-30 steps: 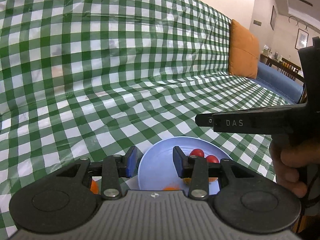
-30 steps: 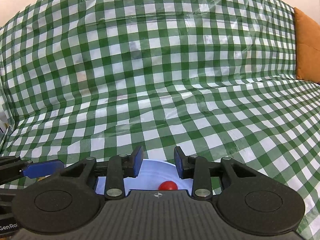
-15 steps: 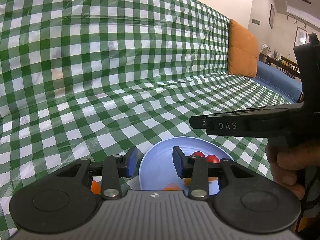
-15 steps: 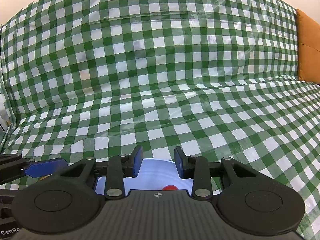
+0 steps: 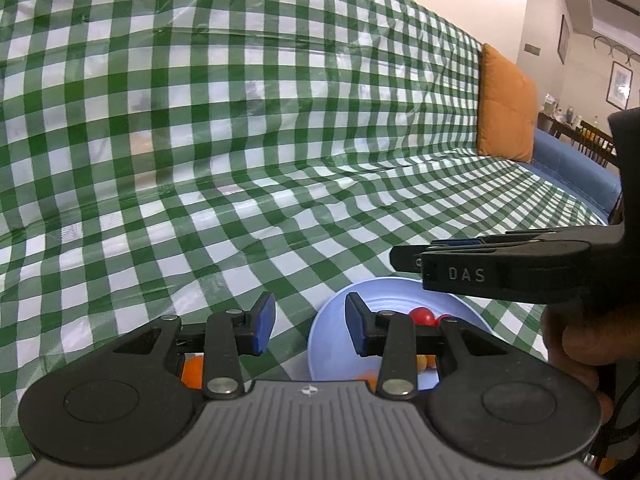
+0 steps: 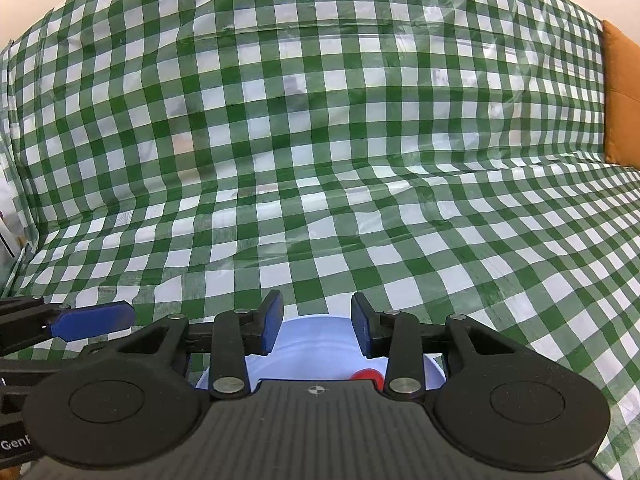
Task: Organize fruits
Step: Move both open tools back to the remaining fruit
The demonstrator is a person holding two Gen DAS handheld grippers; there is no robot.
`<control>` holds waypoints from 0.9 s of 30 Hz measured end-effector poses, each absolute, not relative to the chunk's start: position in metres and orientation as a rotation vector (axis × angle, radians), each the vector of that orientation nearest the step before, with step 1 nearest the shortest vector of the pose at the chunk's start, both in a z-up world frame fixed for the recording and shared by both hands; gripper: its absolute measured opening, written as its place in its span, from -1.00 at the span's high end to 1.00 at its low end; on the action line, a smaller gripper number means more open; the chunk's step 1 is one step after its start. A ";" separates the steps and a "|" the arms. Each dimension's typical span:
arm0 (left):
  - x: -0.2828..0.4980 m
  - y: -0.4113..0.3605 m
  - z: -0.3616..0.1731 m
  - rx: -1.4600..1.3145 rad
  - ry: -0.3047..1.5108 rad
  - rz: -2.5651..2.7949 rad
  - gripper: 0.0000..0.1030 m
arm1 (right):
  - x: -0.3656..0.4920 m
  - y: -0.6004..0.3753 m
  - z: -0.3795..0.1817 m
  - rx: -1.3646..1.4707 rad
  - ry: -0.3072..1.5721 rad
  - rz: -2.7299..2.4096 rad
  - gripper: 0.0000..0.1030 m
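The cloth (image 5: pixel 248 152), green check, covers the whole surface and rises behind it, with visible wrinkles. The bowl (image 5: pixel 332 328), pale blue, sits near both tools. It holds red fruit (image 5: pixel 422 315), with yellow and orange pieces partly hidden behind the left tool. One orange fruit (image 5: pixel 193 372) lies on the cloth outside the bowl, under the left tool's frame.

Left tool (image 5: pixel 310 322): jaws apart, nothing held. Right tool (image 6: pixel 316 326): jaws apart, nothing held, above the bowl's near rim (image 6: pixel 316 322).

Judgement: the loose orange fruit is the likely next pick. Recommend lowering the left tool squarely over it, closing gently, and avoiding snagging the cloth.
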State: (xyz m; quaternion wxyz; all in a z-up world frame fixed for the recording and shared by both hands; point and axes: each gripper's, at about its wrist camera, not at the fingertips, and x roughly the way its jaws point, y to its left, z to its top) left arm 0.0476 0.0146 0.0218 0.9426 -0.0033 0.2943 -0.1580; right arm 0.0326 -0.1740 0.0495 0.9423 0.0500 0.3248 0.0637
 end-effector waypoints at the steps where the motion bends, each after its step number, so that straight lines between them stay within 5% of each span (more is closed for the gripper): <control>1: 0.048 0.016 0.022 -0.008 0.603 -0.316 0.17 | 0.033 -0.173 0.049 0.102 0.662 0.130 0.24; 18: 0.072 0.111 0.018 -0.213 0.652 -0.009 0.33 | 0.030 -0.148 0.051 0.110 0.630 0.175 0.37; 27: 0.082 0.172 -0.007 -0.479 0.819 0.152 0.36 | 0.029 -0.116 0.038 0.128 0.659 0.299 0.37</control>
